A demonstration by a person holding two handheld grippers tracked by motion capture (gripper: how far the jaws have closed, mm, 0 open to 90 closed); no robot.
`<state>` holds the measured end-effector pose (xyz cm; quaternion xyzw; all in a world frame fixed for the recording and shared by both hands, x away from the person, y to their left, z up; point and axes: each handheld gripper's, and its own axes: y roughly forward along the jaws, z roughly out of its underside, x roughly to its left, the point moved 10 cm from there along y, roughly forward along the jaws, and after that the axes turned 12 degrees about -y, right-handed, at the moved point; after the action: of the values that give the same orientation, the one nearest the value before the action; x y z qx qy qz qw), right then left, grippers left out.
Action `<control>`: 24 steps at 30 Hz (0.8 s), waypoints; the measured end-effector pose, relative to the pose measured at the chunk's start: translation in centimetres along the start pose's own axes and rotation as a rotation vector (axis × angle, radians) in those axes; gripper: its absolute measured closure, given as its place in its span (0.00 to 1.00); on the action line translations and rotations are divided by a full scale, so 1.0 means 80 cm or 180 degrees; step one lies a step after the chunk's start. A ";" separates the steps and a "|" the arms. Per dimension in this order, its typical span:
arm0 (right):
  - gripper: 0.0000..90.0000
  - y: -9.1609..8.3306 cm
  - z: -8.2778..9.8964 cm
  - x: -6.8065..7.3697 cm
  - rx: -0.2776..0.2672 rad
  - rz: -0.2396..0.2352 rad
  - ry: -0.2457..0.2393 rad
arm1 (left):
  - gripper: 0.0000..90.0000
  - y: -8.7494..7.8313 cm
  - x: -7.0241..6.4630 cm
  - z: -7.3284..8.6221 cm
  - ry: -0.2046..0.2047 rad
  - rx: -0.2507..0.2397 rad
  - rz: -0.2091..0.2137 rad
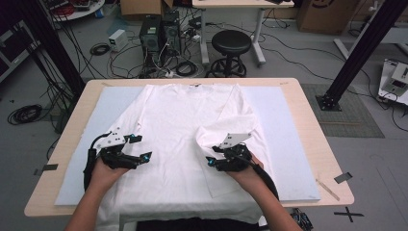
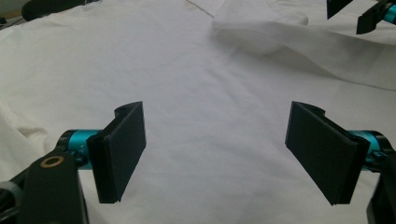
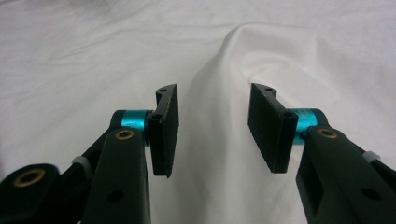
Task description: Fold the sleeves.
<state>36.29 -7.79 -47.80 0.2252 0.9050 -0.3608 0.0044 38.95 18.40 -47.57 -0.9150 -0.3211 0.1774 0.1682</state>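
A white T-shirt (image 1: 183,115) lies spread on a pale mat, collar at the far side. Its right sleeve and side are folded in over the body, leaving a raised fold (image 1: 226,125). My left gripper (image 1: 141,147) hovers over the shirt's left part with its jaws wide open and only flat cloth (image 2: 210,93) beneath my left gripper (image 2: 215,140). My right gripper (image 1: 214,156) sits at the near end of the fold. Its jaws are partly open on either side of a raised ridge of cloth (image 3: 219,60), with my right gripper (image 3: 212,126) not pinching it.
The pale mat (image 1: 288,144) covers most of the wooden table (image 1: 327,192). The shirt's hem hangs over the near edge. Beyond the table stand a black stool (image 1: 232,43), computer towers (image 1: 159,33) and cables on the floor. The other gripper's tips (image 2: 359,14) show far off.
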 end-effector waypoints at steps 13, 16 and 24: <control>0.61 -0.001 0.016 0.025 0.0119 -0.0171 -0.0391 | 0.23 0.002 0.001 0.000 -0.0016 -0.0003 0.0001; 0.61 0.005 0.020 0.028 0.0184 -0.0224 -0.0383 | 0.23 0.002 0.000 0.001 0.0004 0.0006 0.0005; 0.96 0.022 0.039 0.027 0.0322 -0.0403 -0.0187 | 0.23 0.002 -0.001 0.001 0.0007 0.0010 0.0015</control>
<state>34.55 -7.82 -51.58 0.1568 0.8975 -0.4121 -0.0032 38.95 18.20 -47.67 -0.9157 -0.3184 0.1773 0.1695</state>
